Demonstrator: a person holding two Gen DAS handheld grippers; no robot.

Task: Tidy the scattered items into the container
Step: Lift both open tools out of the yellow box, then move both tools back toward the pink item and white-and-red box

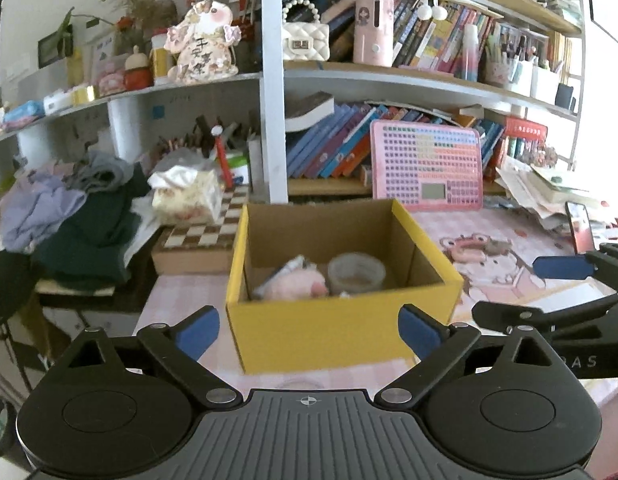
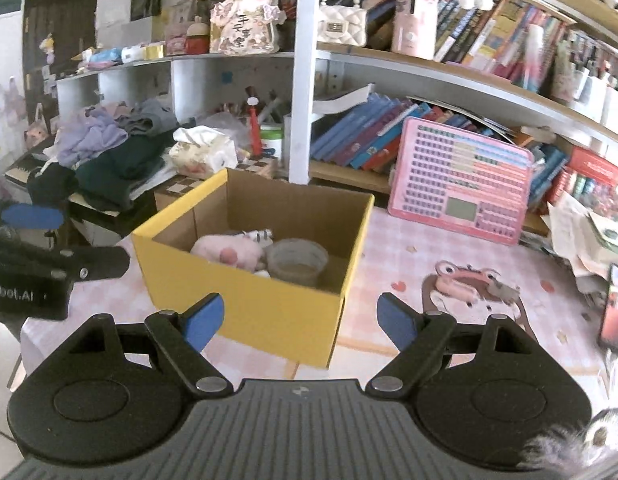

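A: In the yellow box (image 1: 341,328) on the pink table mat (image 2: 449,248), what's lying there?
B: A pink plush toy (image 1: 297,284) at the left, with a clear round tub (image 1: 356,273) touching its right side
A: And the grippers?
B: The left gripper (image 1: 309,330) is just in front of the box, jaws wide and empty; the right gripper (image 2: 301,322) is near its front corner, also wide, holding nothing

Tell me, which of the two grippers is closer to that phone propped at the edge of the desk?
Right. The right gripper hangs open just below the phone, on that side of the yellow box. The left gripper sits open in front of the box, farther from the phone.
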